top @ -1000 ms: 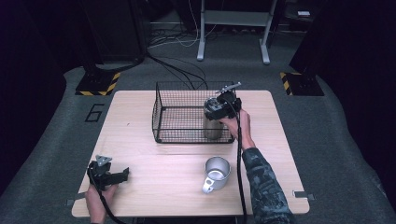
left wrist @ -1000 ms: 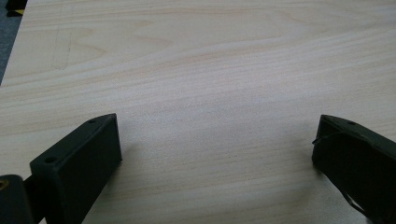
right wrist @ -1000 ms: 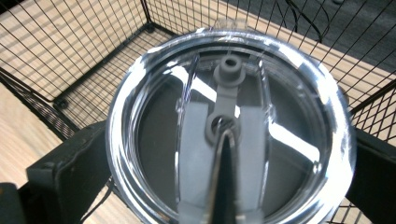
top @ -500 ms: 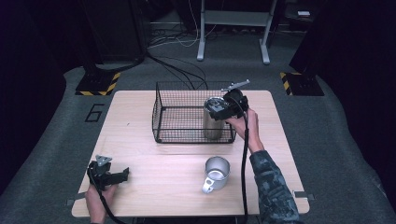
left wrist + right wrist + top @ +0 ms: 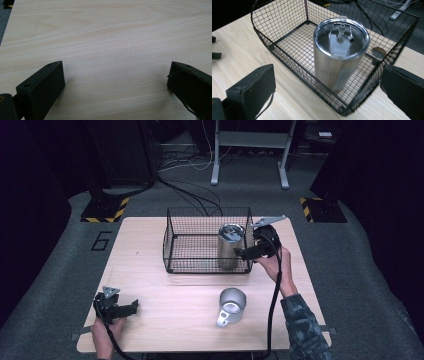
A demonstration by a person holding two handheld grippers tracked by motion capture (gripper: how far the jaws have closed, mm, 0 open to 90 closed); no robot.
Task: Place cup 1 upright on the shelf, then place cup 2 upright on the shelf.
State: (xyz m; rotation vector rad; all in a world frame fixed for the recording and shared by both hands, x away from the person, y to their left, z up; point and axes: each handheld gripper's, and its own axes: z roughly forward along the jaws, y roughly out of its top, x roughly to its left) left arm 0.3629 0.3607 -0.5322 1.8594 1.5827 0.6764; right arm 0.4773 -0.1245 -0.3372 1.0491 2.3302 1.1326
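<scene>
- The steel tumbler (image 5: 230, 246) stands upright inside the wire basket (image 5: 192, 251), in its near right corner, close against the right wall; the right gripper view shows its clear lid (image 5: 342, 37) seated on top.
- The right gripper (image 5: 246, 252) hangs just right of the basket's near right corner, above the table, its jaws spread wide and holding nothing; in its own view the two black jaws stand well apart on either side of the tumbler, with the basket's mesh between them and the tumbler.
- The basket sits on the far half of the wooden table (image 5: 150, 280), roughly at the middle of its width.
- A metal mug (image 5: 232, 304) stands on the table near of the basket, toward the right, its handle pointing to the near edge; it is well apart from the tumbler.
- The left gripper (image 5: 129, 307) rests low at the near left corner of the table, held in the person's hand, jaws released and wide apart over bare wood, as its own view shows.
</scene>
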